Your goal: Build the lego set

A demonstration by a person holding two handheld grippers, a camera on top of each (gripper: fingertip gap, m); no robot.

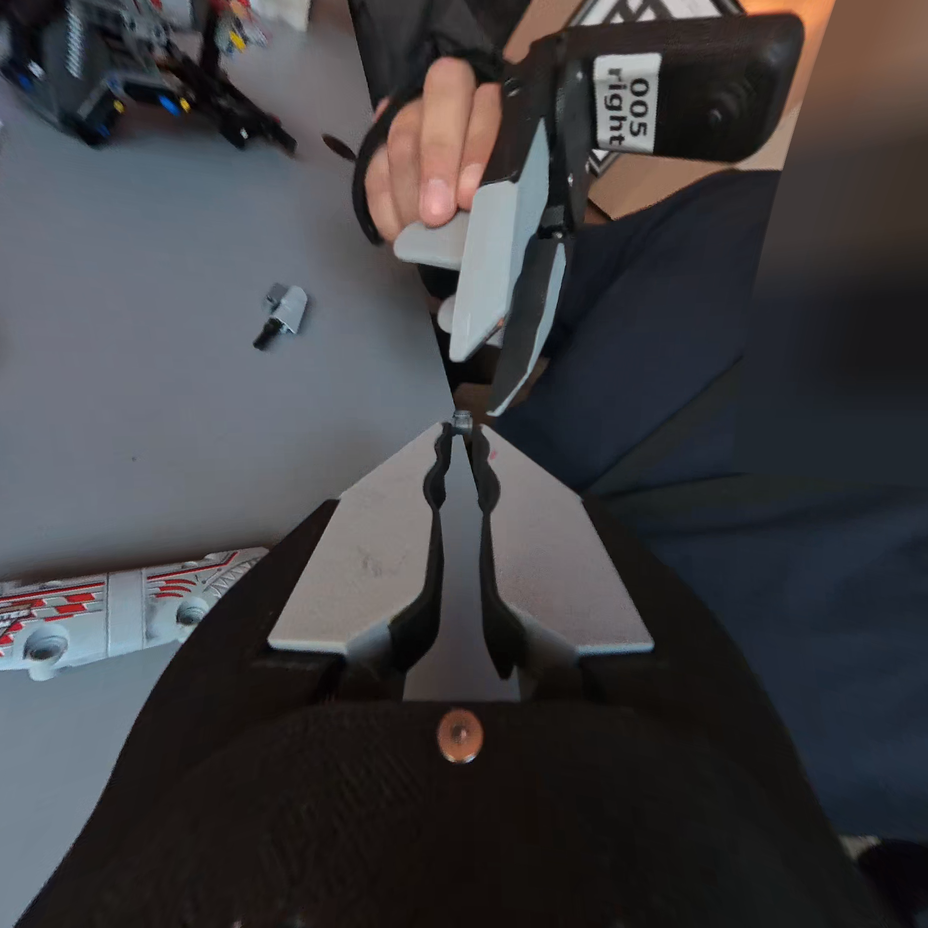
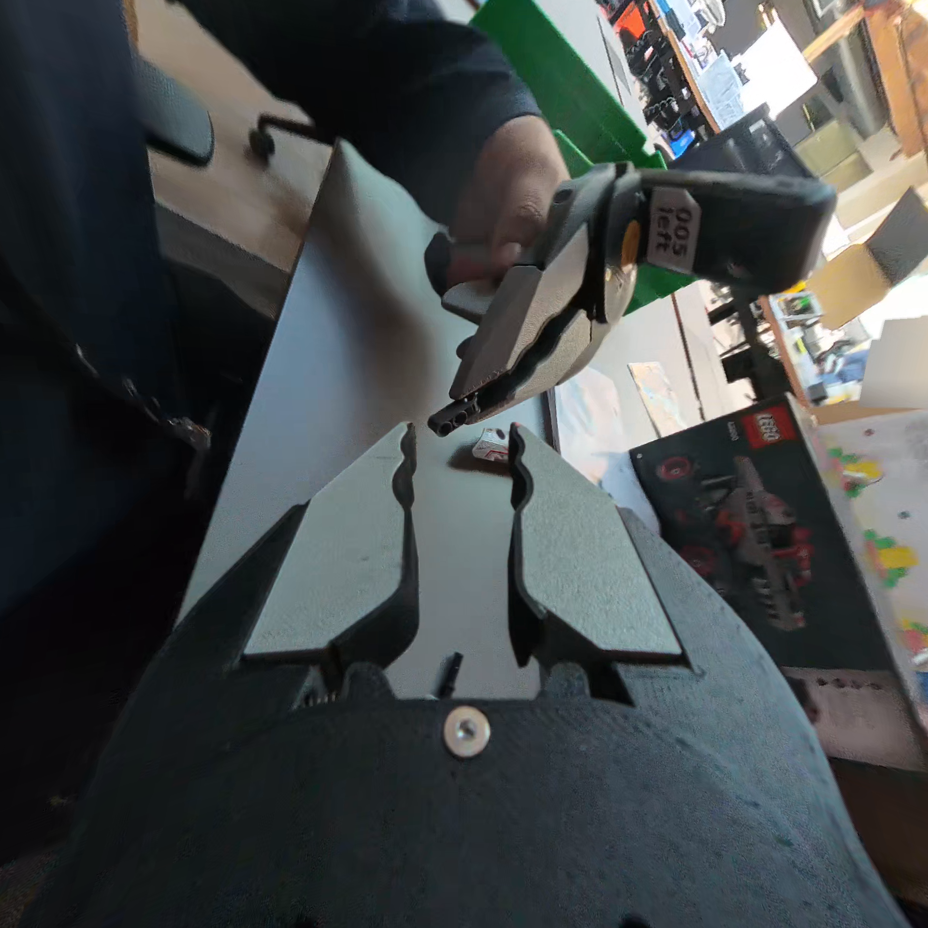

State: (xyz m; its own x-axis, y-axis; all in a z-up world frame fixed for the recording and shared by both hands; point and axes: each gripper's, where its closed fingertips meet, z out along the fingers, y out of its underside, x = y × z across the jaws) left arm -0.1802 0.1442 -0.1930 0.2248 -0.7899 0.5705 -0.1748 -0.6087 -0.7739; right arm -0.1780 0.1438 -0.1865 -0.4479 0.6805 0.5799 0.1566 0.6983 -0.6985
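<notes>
- Clearly the left gripper [image 1: 462, 433] is clamped on a small dark connector [image 2: 454, 417], held in the air past the near edge of the grey table [image 1: 150, 427]; only its very tip pokes out between the fingertips.
- From the right wrist view, that connector shows two round holes at its free end, and the rest is hidden between the jaws.
- Opposite it, the right gripper [image 2: 462, 442] stands wide apart with nothing in it, its tips just beside the connector's free end.
- Judging by its size, the piece is very light, rigid plastic and smooth, so it could twist or pop out under a slanted squeeze.
- Probably the best hold is flat across its two long sides, leaving the holed end clear for joining.
- Other parts lie on the table: a grey piece with a black pin [image 1: 282, 312], a grey printed panel [image 1: 115, 612] with red markings, and a blurred part-built model [image 1: 125, 70] far off.
- A dark set box [image 2: 753, 527] lies to the right.
</notes>
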